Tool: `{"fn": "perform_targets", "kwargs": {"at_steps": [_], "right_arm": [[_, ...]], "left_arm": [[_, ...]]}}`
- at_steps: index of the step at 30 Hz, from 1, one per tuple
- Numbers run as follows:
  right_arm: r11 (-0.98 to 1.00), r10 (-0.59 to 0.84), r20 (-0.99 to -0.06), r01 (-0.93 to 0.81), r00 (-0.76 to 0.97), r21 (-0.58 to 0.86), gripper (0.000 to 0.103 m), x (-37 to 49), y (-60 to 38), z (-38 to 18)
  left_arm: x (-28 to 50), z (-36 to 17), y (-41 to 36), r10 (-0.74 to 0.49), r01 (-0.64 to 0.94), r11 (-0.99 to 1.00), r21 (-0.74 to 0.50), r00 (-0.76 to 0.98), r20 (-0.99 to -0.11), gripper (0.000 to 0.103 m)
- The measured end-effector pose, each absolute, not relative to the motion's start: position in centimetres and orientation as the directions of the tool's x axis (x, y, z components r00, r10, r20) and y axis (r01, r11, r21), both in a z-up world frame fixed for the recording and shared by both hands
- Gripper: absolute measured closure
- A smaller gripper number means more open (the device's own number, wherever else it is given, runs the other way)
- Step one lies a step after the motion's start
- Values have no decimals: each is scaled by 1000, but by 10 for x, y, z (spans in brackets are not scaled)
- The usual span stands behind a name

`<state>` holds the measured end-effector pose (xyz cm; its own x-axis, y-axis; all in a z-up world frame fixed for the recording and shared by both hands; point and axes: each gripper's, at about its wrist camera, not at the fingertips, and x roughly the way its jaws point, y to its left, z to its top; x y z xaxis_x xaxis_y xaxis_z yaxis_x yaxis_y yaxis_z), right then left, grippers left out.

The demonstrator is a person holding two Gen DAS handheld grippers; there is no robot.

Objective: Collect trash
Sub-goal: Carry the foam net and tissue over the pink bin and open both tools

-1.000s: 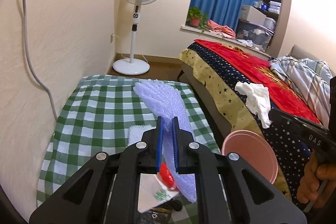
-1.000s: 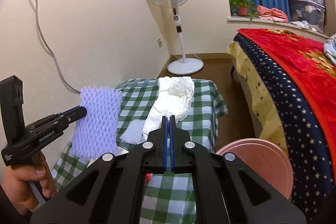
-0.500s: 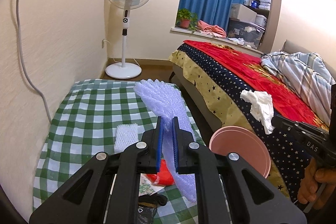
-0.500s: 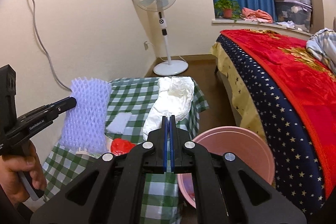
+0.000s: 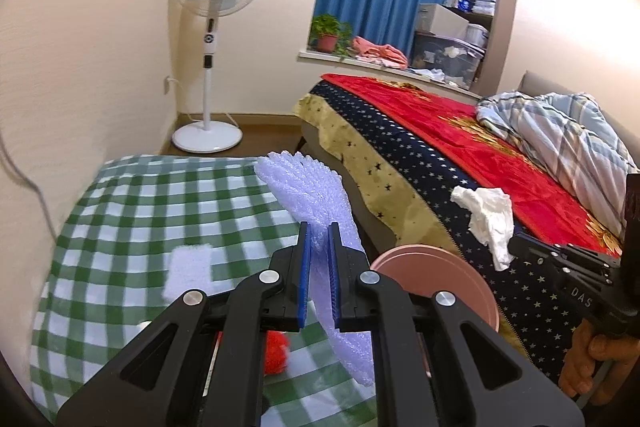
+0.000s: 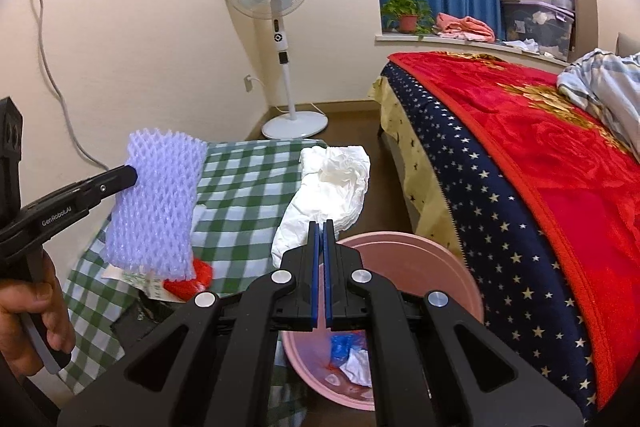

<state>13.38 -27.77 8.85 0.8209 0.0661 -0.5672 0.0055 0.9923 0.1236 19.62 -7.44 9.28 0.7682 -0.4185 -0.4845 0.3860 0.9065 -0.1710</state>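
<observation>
My left gripper point(image 5: 319, 239) is shut on a pale purple foam net point(image 5: 316, 203), which hangs above the green checked table point(image 5: 160, 203); the net point(image 6: 160, 211) also shows at the left of the right wrist view. My right gripper point(image 6: 319, 231) is shut on a crumpled white tissue point(image 6: 332, 195), held above the pink bin point(image 6: 448, 267). In the left wrist view the same tissue point(image 5: 488, 219) dangles from the right gripper's tip, just past the pink bin point(image 5: 436, 283). Blue and white scraps lie inside the bin.
On the table lie a small white foam piece point(image 5: 188, 271), a red scrap point(image 6: 188, 281) and a paper wrapper point(image 6: 140, 279). A bed with a red blanket point(image 6: 560, 163) runs along the right. A standing fan point(image 6: 276, 47) is in the far corner.
Both grippers have carried their loads rightward, off the table towards the pink bin. The bin has come closer and its inside now shows in the right wrist view.
</observation>
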Motion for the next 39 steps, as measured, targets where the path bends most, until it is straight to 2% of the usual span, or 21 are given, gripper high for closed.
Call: {"fn": "perform_targets", "kwargs": {"at_steps": [16, 34, 36, 37, 39], "right_arm": [[991, -9, -618, 90, 786, 100, 101, 139, -327, 61], [989, -53, -649, 131, 759, 73, 101, 148, -345, 44], [988, -60, -650, 139, 758, 71, 97, 149, -346, 43], [987, -65, -651, 144, 757, 69, 97, 149, -346, 43], [985, -84, -651, 160, 754, 59, 85, 149, -348, 42]], "left_arm": [[216, 61, -157, -491, 484, 859, -166, 692, -529, 95], [229, 43, -190, -526, 527, 830, -182, 635, -565, 94], [230, 41, -190, -549, 537, 817, -208, 615, -566, 94], [232, 39, -190, -570, 545, 804, -238, 592, -570, 91], [233, 36, -192, -564, 543, 806, -235, 585, -583, 75]]}}
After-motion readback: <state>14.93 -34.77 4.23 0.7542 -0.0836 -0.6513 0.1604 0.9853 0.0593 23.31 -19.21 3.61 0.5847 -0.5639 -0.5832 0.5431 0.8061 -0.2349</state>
